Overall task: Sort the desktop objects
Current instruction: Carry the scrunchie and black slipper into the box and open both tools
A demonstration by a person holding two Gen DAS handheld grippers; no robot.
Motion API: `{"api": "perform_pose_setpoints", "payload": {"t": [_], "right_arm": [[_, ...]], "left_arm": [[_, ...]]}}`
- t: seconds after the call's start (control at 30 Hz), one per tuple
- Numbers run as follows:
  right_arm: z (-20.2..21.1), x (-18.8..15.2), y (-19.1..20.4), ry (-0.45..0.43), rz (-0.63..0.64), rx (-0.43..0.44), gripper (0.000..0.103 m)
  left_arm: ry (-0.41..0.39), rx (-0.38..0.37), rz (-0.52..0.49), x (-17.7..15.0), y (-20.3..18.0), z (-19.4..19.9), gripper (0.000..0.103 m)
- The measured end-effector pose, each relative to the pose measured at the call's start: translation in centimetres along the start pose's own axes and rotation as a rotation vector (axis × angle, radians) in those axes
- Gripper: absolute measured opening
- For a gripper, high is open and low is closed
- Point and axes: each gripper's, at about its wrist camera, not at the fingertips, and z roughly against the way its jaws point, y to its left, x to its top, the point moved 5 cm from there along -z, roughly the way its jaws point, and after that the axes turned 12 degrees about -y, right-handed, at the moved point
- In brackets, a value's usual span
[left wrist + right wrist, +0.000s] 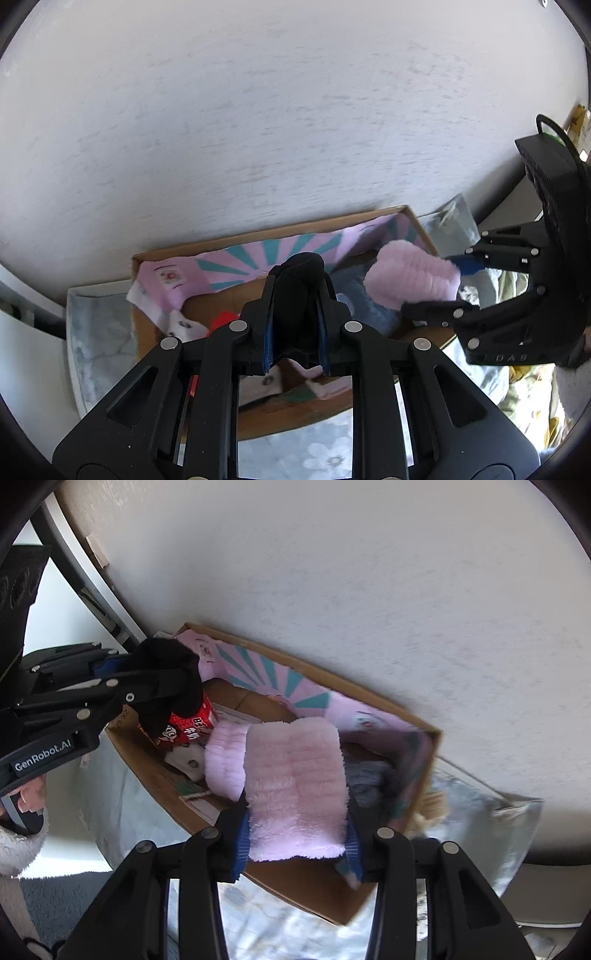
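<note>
Right wrist view: my right gripper pinches a fluffy pink sock mid-frame over the cardboard box; my left gripper clamps a black sock. Either could slip outside the box.

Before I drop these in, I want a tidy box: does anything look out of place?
Nothing is damaged or spilled. The cardboard box is a loose jumble, though: a red carton lies among socks and a grey fuzzy item. The pink fuzzy sock and black sock are held above it.
</note>
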Motion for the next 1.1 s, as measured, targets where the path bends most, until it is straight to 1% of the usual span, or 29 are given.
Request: {"api": "perform_pose_setpoints", "payload": {"t": [0.13,0.33,0.37,0.4,0.43,0.47,0.5,0.53,0.57,0.67,0.73,0.77,0.87,0.9,0.97,1.1], "right_arm": [[-1.4,0.2,1.2,0.014,-0.004,0.003,0.039],[-2.3,0.9,2.2,0.016,-0.015,-0.003,0.04],[-2.4,1.2,2.3,0.01,-0.022,-0.011,0.041],[-2.5,1.4,2.1,0.002,-0.033,-0.02,0.045],[-2.5,1.6,2.0,-0.007,-0.055,-0.019,0.053],[-2.5,1.7,1.9,-0.009,-0.072,-0.014,0.059],[-2.6,1.7,1.8,-0.006,-0.093,-0.016,0.072],[-2.6,1.8,1.5,-0.002,-0.113,-0.028,0.082],[-2.4,1.8,1.2,-0.011,-0.126,-0.04,0.084],[-1.8,1.7,0.5,-0.046,-0.149,-0.049,0.085],[-1.5,1.7,0.1,-0.059,-0.16,-0.074,0.099],[-1.3,1.7,-0.1,-0.071,-0.162,-0.085,0.101],[-0.1,1.9,-0.5,-0.123,-0.16,-0.095,0.102],[0.4,1.9,-0.7,-0.141,-0.159,-0.102,0.102],[1.0,1.8,-1.0,-0.158,-0.152,-0.117,0.102],[2.1,1.4,-2.0,-0.18,-0.181,-0.107,0.102]], "left_arm": [[0.013,-0.008,0.006,-0.5,1.3,-0.5,0.016],[0.03,-0.028,0.015,-0.9,2.6,-1.2,0.017],[0.033,-0.037,0.026,-0.9,2.8,-1.3,0.017],[0.043,-0.047,0.043,-0.9,3.0,-1.5,0.021],[0.054,-0.055,0.065,-0.8,3.4,-1.6,0.033],[0.056,-0.052,0.083,-0.7,3.7,-1.7,0.045],[0.053,-0.046,0.091,-0.6,3.9,-1.6,0.09],[0.048,-0.028,0.1,-0.4,4.3,-1.5,0.1],[0.037,-0.016,0.106,-0.4,4.6,-1.3,0.103],[0.029,0.0,0.119,-0.3,5.1,-1.1,0.103],[0.021,0.011,0.128,-0.2,5.1,-1.1,0.103],[0.02,0.015,0.131,-0.2,5.0,-1.2,0.103],[0.014,0.024,0.126,-0.1,4.6,-1.3,0.103],[-0.007,0.023,0.126,0.0,4.4,-1.0,0.103],[-0.044,0.006,0.14,0.4,3.7,-0.4,0.103],[-0.056,-0.036,0.153,0.8,2.6,0.5,0.103]]}}
